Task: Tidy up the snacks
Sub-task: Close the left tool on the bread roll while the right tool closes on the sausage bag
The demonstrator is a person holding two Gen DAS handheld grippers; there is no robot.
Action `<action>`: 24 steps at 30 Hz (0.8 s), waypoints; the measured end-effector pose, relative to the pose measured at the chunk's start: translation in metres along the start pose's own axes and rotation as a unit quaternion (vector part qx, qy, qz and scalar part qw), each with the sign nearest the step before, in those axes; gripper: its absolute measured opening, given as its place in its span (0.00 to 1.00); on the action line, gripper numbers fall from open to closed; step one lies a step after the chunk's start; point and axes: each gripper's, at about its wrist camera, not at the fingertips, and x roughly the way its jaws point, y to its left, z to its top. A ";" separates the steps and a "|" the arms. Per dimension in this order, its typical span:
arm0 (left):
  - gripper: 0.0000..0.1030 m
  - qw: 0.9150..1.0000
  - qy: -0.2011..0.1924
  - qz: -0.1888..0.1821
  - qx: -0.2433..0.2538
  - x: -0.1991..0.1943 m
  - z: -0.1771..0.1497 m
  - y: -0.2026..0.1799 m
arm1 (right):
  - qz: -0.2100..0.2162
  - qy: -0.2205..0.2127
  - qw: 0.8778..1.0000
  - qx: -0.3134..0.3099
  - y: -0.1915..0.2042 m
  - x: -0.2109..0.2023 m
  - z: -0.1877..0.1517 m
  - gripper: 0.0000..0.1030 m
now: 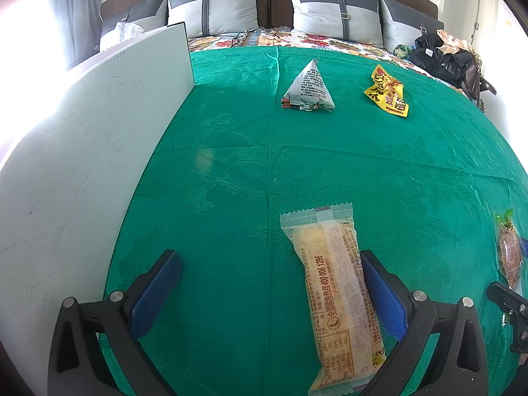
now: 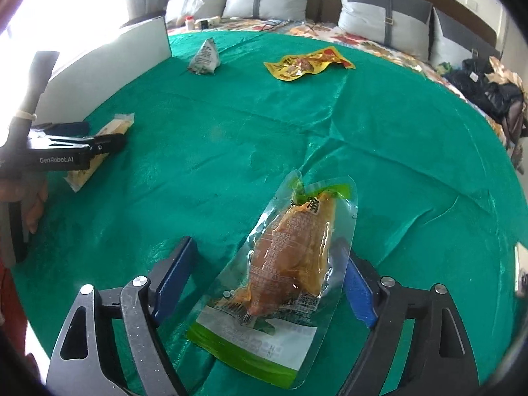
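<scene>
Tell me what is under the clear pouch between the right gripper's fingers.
The clear pouch lies flat on the green cloth, which shows through its transparent edges. Whatever lies beneath the cloth is covered.

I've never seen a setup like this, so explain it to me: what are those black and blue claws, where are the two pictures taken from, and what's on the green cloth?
A person holds a hand gripper in each hand, each with its own camera. The left gripper has its jaws open around a long pastry packet. The right gripper has open jaws around a clear meat pouch. Nothing is gripped. Farther off on the green cloth lie a triangular packet and a yellow packet, beside a white board.
</scene>
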 end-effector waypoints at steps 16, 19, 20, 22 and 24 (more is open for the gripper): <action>1.00 1.000 0.000 0.000 0.000 0.000 0.000 0.000 | -0.006 -0.001 1.000 0.012 -0.002 0.001 -0.001 0.95; 1.00 1.000 0.000 0.000 0.000 0.001 0.000 0.000 | -0.006 -0.001 1.000 0.012 -0.003 0.000 -0.002 0.95; 1.00 1.000 0.000 0.000 0.000 0.001 0.000 0.000 | -0.006 -0.001 1.000 0.013 -0.003 0.001 -0.002 0.95; 1.00 1.000 0.000 0.000 0.000 0.001 0.000 -0.001 | -0.006 -0.001 1.000 0.012 -0.003 0.001 -0.002 0.95; 1.00 1.000 0.000 0.000 0.001 0.001 0.000 -0.001 | -0.006 -0.001 1.000 0.012 -0.003 0.000 -0.002 0.95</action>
